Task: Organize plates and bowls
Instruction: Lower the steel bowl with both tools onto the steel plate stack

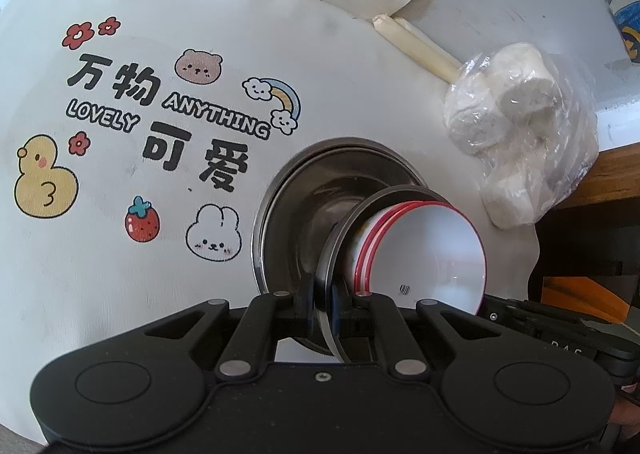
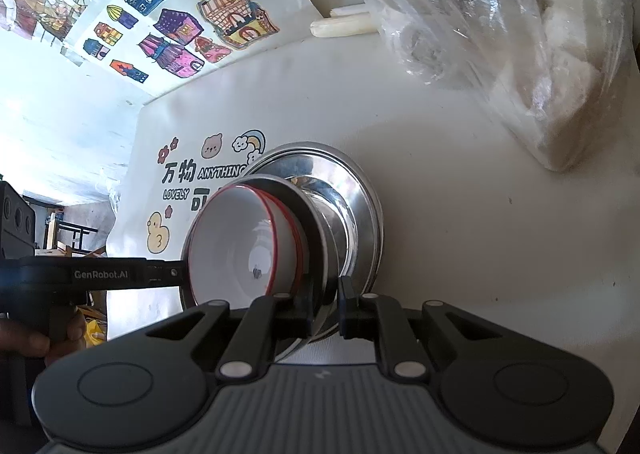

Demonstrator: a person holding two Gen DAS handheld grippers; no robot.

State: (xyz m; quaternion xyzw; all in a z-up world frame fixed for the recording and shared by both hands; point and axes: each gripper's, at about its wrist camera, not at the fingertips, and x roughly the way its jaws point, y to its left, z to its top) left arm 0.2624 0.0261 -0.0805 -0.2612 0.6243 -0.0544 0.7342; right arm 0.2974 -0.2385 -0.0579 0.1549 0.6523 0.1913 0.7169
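My left gripper [image 1: 323, 308] and right gripper [image 2: 325, 308] each pinch the steel bowl [image 1: 334, 254] rim; mat [image 1: 120, 274] at frame left reads "LOVELY ANYTHING".

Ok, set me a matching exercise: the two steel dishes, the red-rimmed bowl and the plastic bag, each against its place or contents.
1 red-rimmed bowl
2 small steel bowl
3 large steel dish
4 plastic bag

a holds white lumps
b rim pinched by left tongs and right tongs
c nested in a steel bowl
d lies below the held bowls

Pairs: 1-c, 2-b, 3-d, 4-a
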